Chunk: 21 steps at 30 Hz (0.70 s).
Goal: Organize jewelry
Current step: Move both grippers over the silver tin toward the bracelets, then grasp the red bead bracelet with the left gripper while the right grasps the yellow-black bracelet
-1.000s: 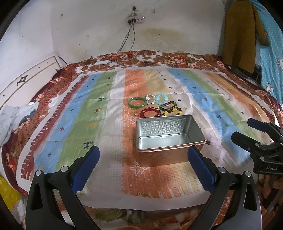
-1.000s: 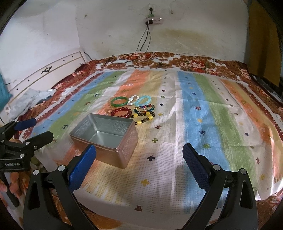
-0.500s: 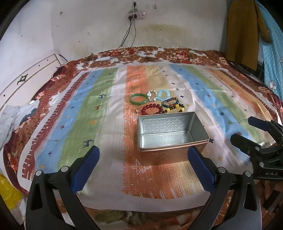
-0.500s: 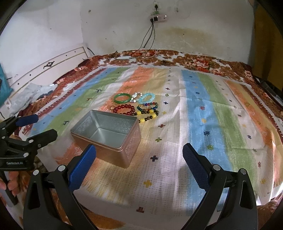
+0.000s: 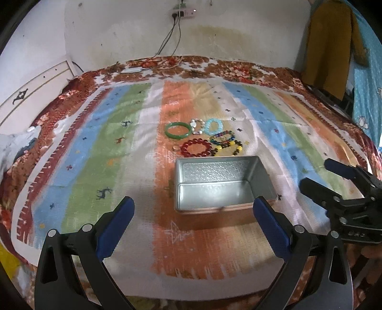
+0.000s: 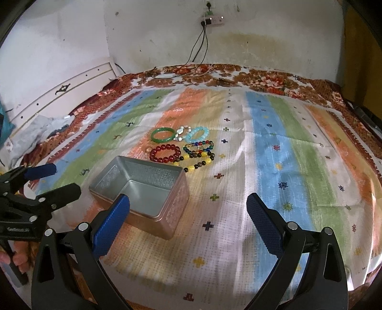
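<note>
An open metal tin (image 5: 222, 186) (image 6: 143, 190) stands empty on the striped cloth. Just beyond it lies a cluster of bracelets: a green bangle (image 5: 178, 130) (image 6: 163, 135), a red bead bracelet (image 5: 196, 148) (image 6: 165, 153), a light blue one (image 5: 213, 126) (image 6: 197, 134), a white bead one (image 5: 197, 126), a multicolour one (image 5: 224, 137) (image 6: 198, 146) and a yellow and dark one (image 5: 229, 147) (image 6: 198, 162). My left gripper (image 5: 193, 226) (image 6: 45, 181) is open, nothing in it, near the tin's front. My right gripper (image 6: 188, 229) (image 5: 320, 176) is open and holds nothing, right of the tin.
The striped cloth (image 5: 119, 152) covers a bed with a floral blanket (image 5: 214, 69). A white headboard (image 6: 59, 93) is at left, a wall socket with cables (image 5: 181, 14) at the back, and hanging clothes (image 5: 329, 47) at right. A hand (image 6: 14, 260) holds the left gripper's handle.
Both grippers have tilted down and drawn a little closer to the tin and bracelets. Both stay open. Nothing on the bed has moved.
</note>
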{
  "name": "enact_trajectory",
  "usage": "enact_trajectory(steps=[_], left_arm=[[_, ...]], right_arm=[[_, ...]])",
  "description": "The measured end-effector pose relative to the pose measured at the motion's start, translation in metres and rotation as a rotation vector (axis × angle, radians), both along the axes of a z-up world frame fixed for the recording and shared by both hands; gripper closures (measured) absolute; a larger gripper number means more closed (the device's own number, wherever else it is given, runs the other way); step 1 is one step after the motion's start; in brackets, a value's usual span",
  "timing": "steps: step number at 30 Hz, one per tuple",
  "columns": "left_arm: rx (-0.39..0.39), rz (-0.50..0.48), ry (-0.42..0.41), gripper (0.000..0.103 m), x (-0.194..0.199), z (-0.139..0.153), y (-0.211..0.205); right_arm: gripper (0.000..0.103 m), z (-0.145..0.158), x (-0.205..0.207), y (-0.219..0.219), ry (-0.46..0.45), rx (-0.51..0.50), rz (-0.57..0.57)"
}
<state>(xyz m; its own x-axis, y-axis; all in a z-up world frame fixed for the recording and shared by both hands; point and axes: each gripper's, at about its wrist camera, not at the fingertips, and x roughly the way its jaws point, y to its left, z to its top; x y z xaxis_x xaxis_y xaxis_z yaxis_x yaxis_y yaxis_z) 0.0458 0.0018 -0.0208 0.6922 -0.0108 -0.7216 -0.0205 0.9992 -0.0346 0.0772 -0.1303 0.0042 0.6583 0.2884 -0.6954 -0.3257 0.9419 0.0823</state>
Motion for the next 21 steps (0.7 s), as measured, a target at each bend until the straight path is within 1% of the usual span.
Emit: enact_trajectory(steps=[4, 8, 13, 21], left_arm=[[0.016, -0.007, 0.012, 0.006, 0.011, -0.003, -0.003], [0.038, -0.01, 0.019, 0.006, 0.022, -0.003, -0.005], [0.033, -0.002, 0.035, 0.006, 0.039, -0.002, 0.002], [0.033, 0.013, 0.064, 0.006, 0.068, -0.004, 0.012]], right_arm=[[0.004, 0.004, 0.006, -0.004, -0.009, -0.006, -0.005], [0.004, 0.003, 0.02, -0.007, 0.019, 0.006, -0.019], [0.004, 0.001, 0.034, -0.004, 0.03, -0.008, -0.017], [0.004, -0.001, 0.054, -0.003, 0.05, -0.004, -0.01]])
